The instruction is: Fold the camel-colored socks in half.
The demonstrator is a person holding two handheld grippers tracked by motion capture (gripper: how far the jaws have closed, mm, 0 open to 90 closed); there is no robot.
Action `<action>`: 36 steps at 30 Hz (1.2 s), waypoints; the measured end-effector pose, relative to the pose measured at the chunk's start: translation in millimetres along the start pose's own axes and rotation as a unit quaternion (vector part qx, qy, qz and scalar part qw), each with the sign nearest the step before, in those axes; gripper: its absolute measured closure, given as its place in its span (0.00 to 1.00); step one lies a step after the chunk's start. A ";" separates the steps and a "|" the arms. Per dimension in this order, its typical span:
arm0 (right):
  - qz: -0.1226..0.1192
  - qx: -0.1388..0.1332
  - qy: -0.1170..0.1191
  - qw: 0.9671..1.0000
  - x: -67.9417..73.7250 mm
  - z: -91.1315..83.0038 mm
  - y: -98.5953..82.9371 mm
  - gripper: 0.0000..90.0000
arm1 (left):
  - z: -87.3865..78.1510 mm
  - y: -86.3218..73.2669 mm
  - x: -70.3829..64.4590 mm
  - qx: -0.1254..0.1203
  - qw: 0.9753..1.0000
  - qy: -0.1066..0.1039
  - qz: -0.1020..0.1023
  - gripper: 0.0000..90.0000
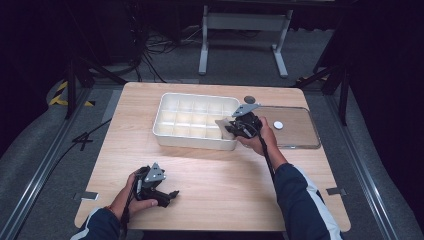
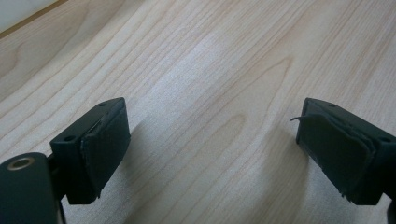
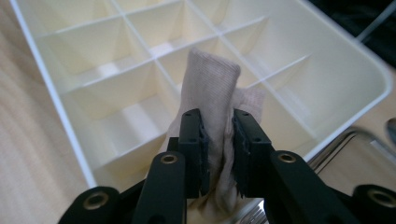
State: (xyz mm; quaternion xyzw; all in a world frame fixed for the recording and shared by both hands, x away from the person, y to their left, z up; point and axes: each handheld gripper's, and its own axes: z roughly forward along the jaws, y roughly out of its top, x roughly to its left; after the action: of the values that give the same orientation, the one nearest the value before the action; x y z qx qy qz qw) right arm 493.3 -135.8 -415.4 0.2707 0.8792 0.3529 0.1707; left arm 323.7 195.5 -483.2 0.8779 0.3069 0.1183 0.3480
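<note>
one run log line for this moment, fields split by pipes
right gripper: shut on beige cloth | over white divided tray, near right corner | left gripper: open, on table | clear lid beside tray

We lose the lower end of the beige cloth [image 3: 212,102] behind the right gripper [image 3: 218,140], whose fingers [image 3: 194,140] cover its middle. The white tray [image 3: 56,100] runs off the top edge. The small round things on the clear lid [image 1: 300,131] are too tiny to identify. The left gripper [image 2: 212,140] is cropped at the bottom.
</note>
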 end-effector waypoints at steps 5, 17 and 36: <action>-0.012 0.034 0.005 0.999 2.3 0.1 2.5 0.84 | 0.0 0.0 0.1 0.000 1.000 0.000 0.000 0.11; -0.017 0.114 0.031 0.993 1.5 8.9 12.1 0.88 | 0.0 0.3 0.6 0.002 1.000 -0.001 0.003 0.11; 0.015 0.104 0.049 0.993 1.1 0.7 17.4 0.67 | 0.9 0.7 0.3 0.002 1.000 -0.004 -0.002 0.10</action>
State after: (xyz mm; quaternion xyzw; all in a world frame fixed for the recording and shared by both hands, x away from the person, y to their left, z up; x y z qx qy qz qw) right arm 498.9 -124.2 -403.6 0.2828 0.9141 0.2753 0.0930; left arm 324.6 194.9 -483.4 0.8784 0.3070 0.1138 0.3481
